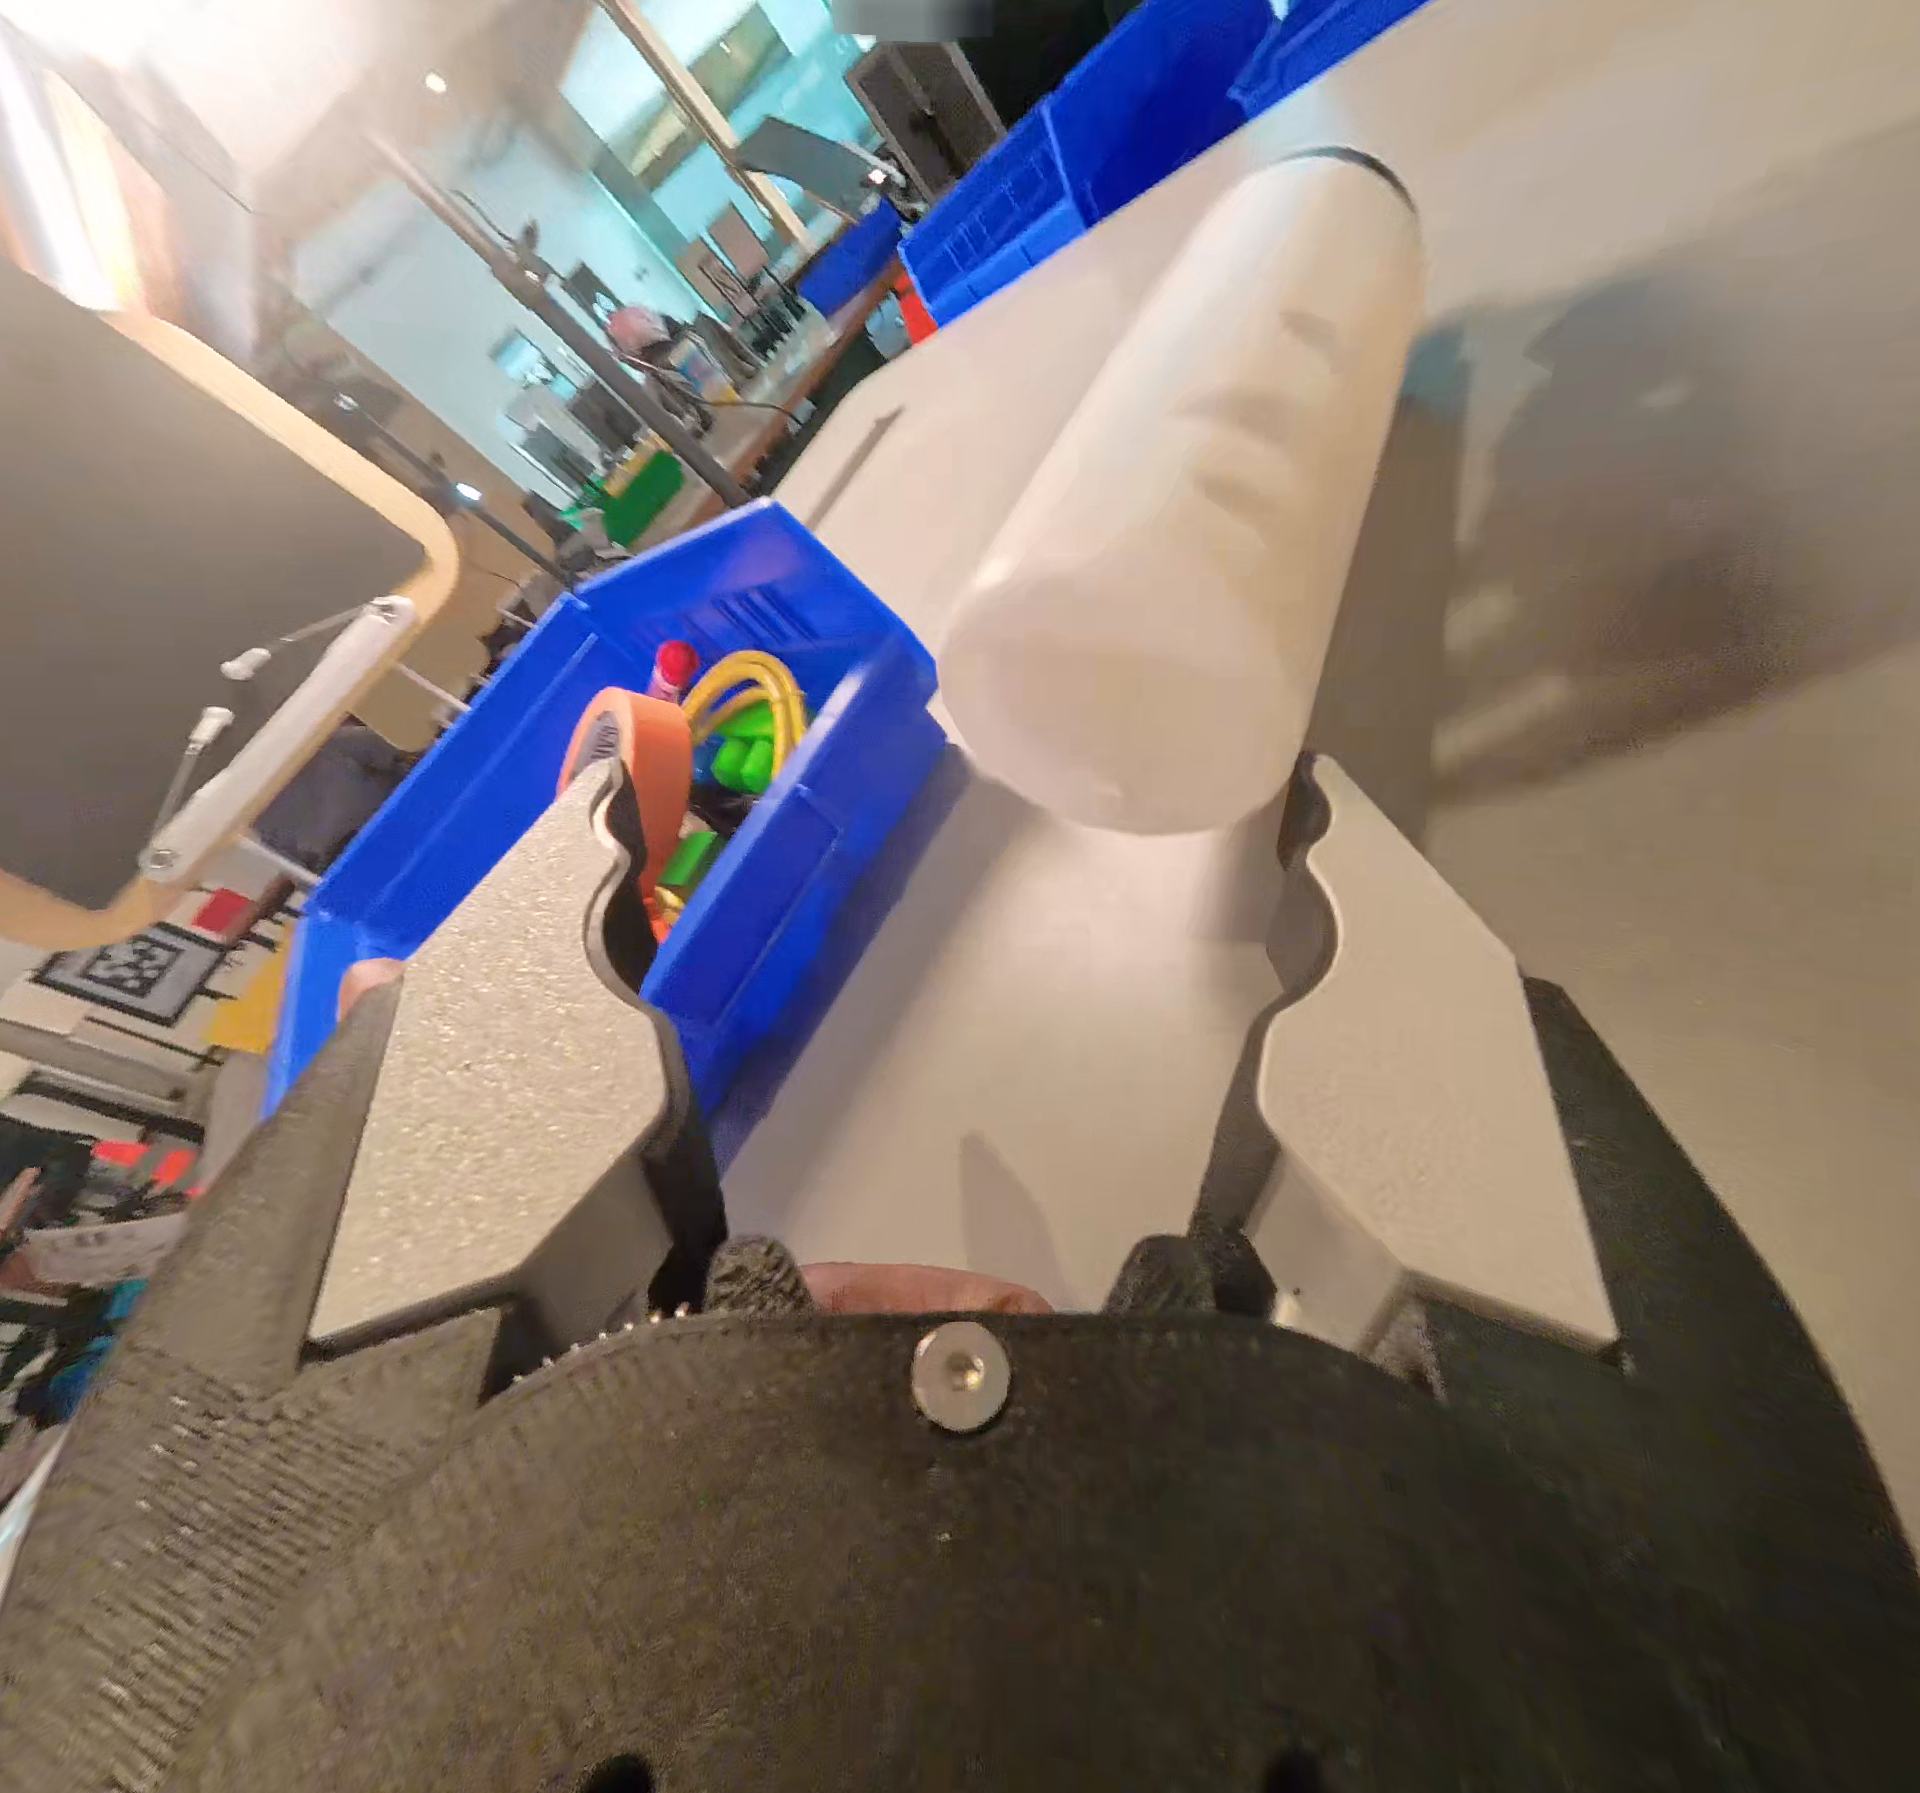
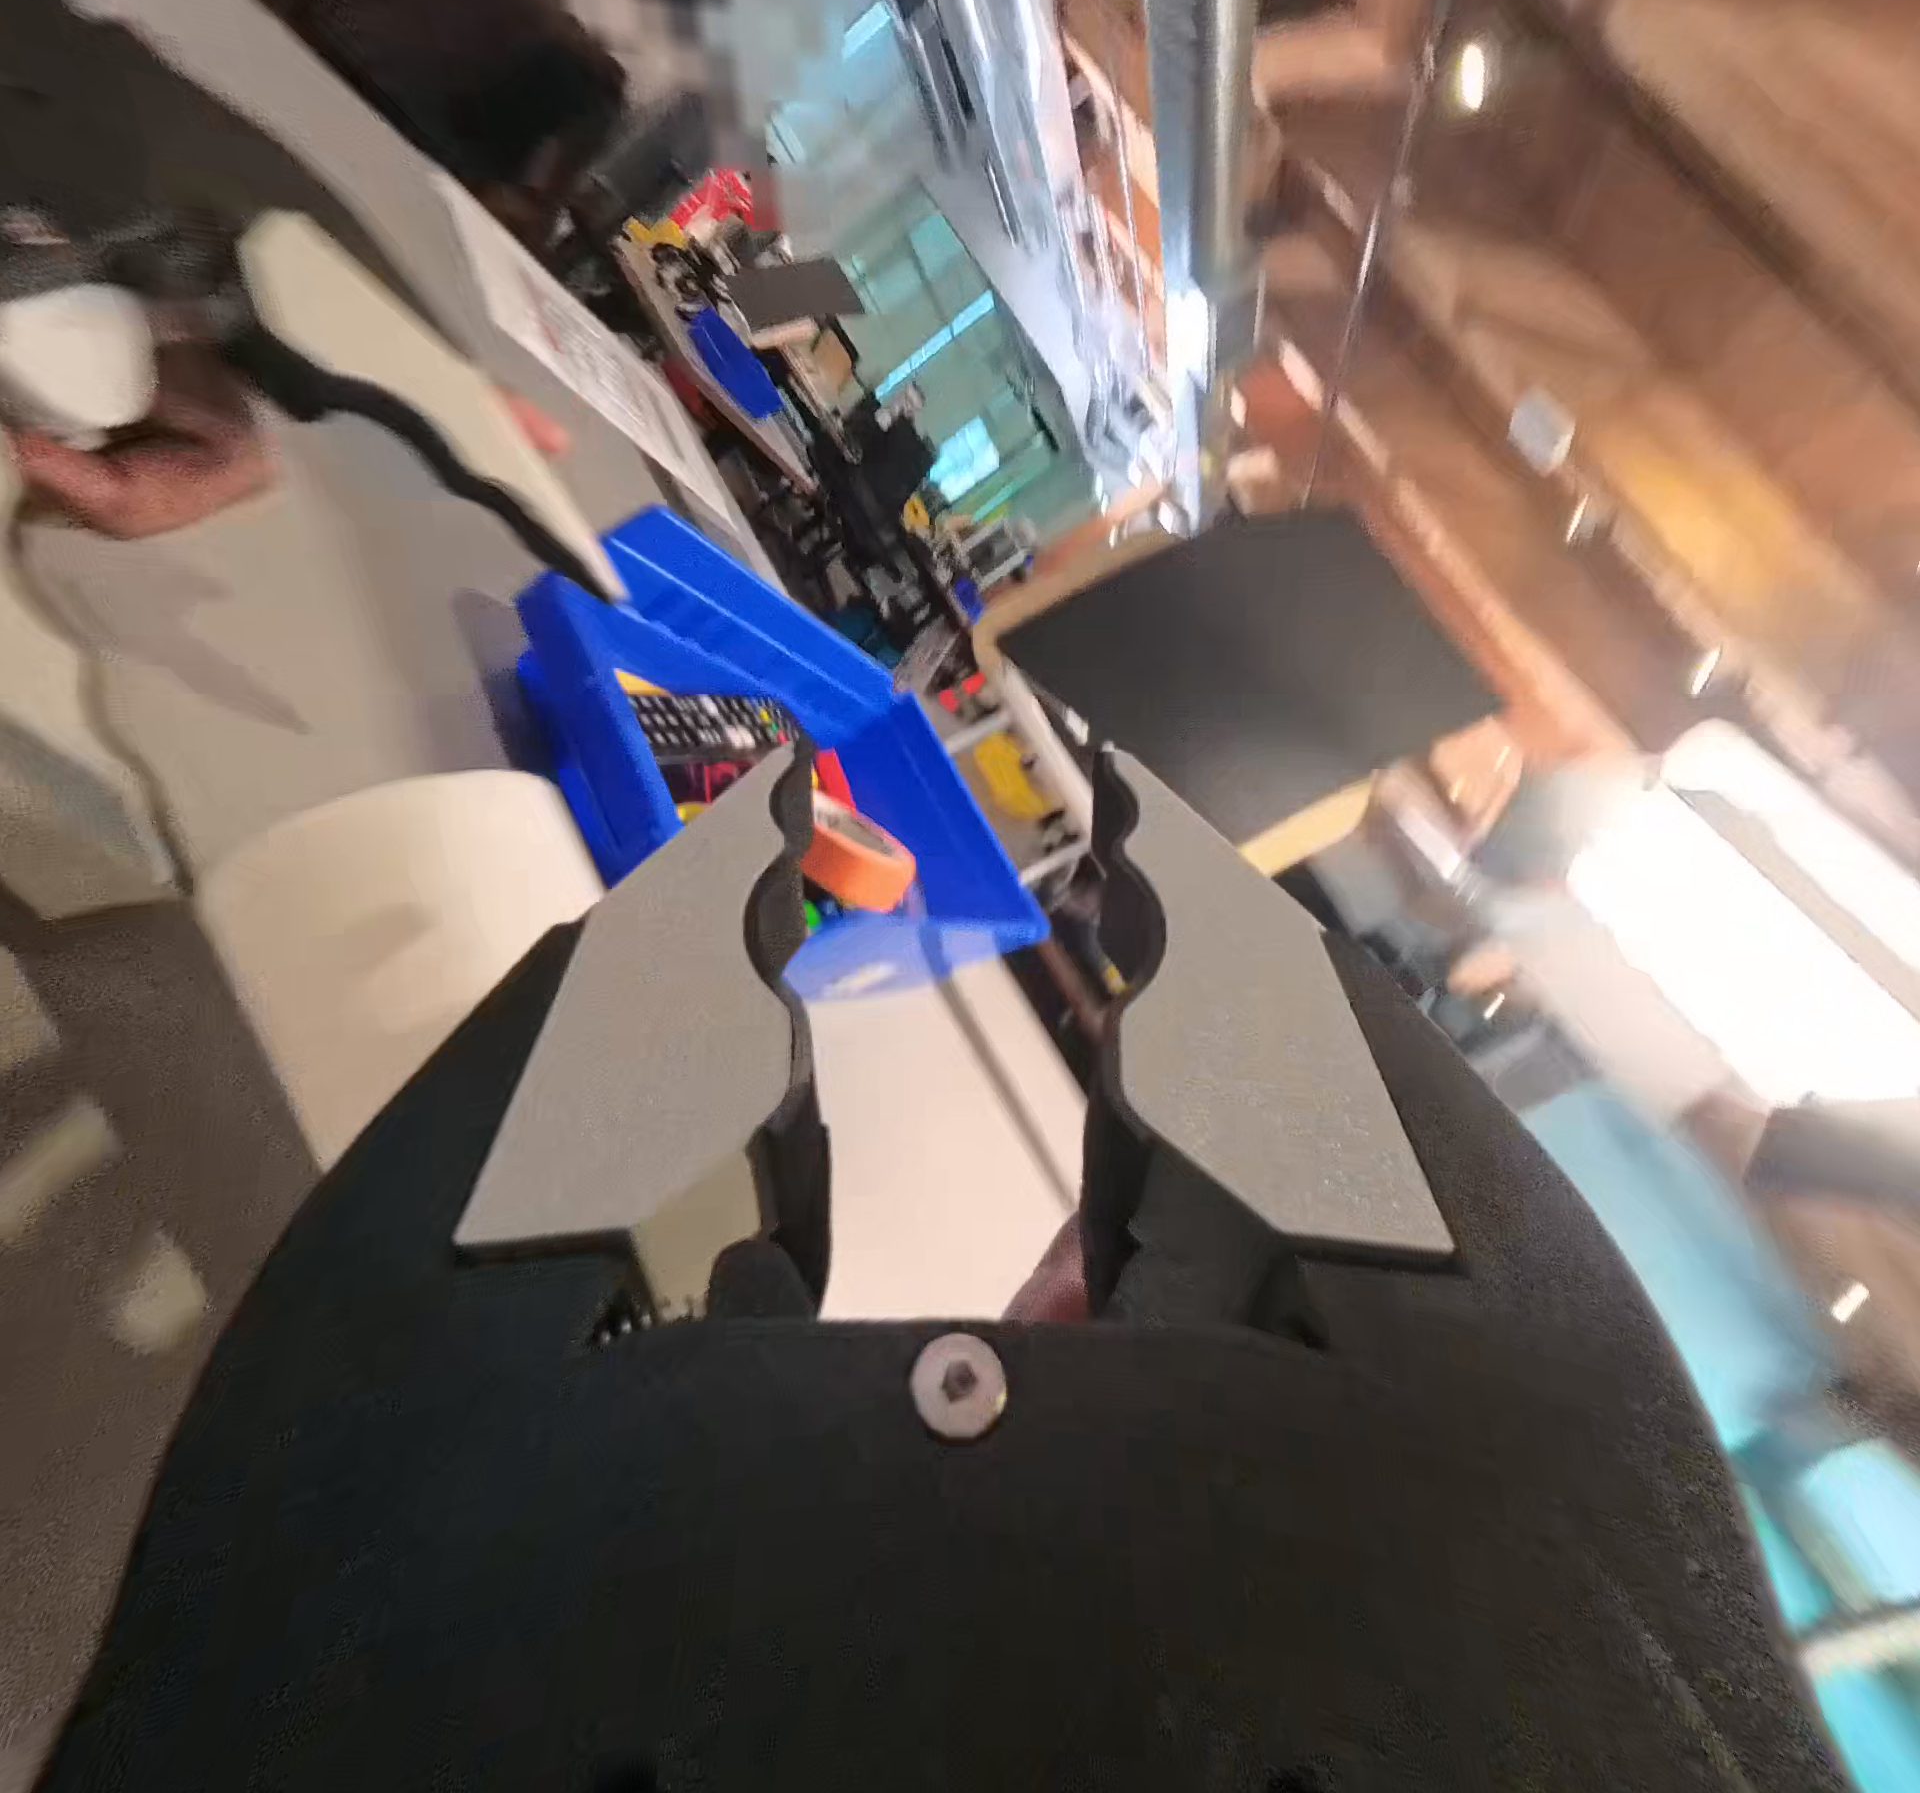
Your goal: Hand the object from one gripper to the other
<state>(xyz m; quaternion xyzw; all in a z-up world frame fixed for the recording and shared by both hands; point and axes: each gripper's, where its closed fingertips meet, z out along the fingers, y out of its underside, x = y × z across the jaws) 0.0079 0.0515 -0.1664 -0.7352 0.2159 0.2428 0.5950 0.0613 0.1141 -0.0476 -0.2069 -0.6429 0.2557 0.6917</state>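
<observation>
Just smooth white cylinder (image 1: 1195, 496), grainy grey claws.

Blue bin (image 1: 727, 870) sits on the pale counter (image 1: 1039, 1016), at its edge. Inside the bin: orange tape roll (image 1: 649, 756) at the near end, yellow cable coil (image 1: 753, 694) behind the tape, green blocks (image 1: 743, 761) under the coil, red-capped item (image 1: 673, 663) toward the far wall. Right wrist view: same bin (image 2: 914, 808), tape roll (image 2: 857, 850) at its near corner, a black remote with buttons (image 2: 717, 720) further in. More blue bins (image 1: 1091, 174) line the counter's far side, well apart from the first bin. Dark rounded panel with wooden edge (image 1: 156, 538) hangs beyond the bin, off the counter. Background blurred.
</observation>
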